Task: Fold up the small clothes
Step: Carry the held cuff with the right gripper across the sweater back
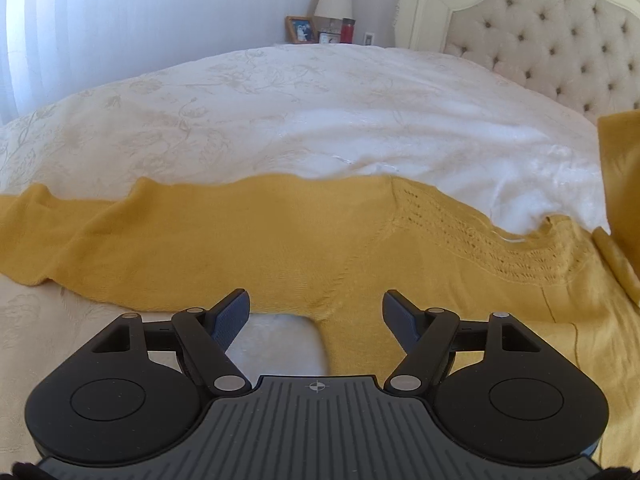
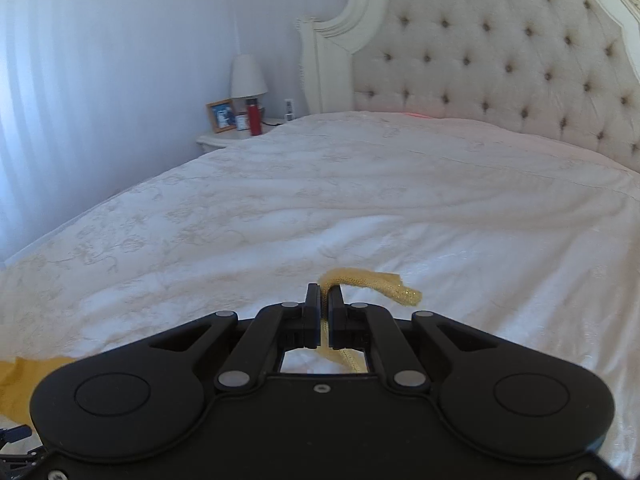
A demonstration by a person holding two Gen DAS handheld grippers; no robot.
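Left tool point(image 1: 316, 312): jaws spread wide, nothing between them, low over the near edge of the yellow sweater point(image 1: 280, 236). Sweater lies flat on the bed point(image 1: 280, 112), body across the near part of the left wrist view, one sleeve point(image 1: 60, 236) stretched out to the left, open-knit collar band point(image 1: 472, 236) running off to the right. A bare patch of cream bedspread shows between the fingers, at the armpit notch under the sleeve. At the right edge of that view a strip of the same yellow knit point(image 1: 620, 184) stands up off the bed. Right tool point(image 2: 325, 304): jaws pressed together, pinching a fold of yellow knit; the ribbed end point(image 2: 372, 282) sticks out past the fingertips to the right, more fabric trails down under the tool body. That tool sits above the bedspread, pointing toward the tufted headboard point(image 2: 500, 60). More yellow cloth at the near left corner of the right wrist view. Far left: nightstand point(image 2: 216, 140) with lamp point(image 2: 247, 78), photo frame point(image 2: 221, 115), red bottle point(image 2: 253, 118).
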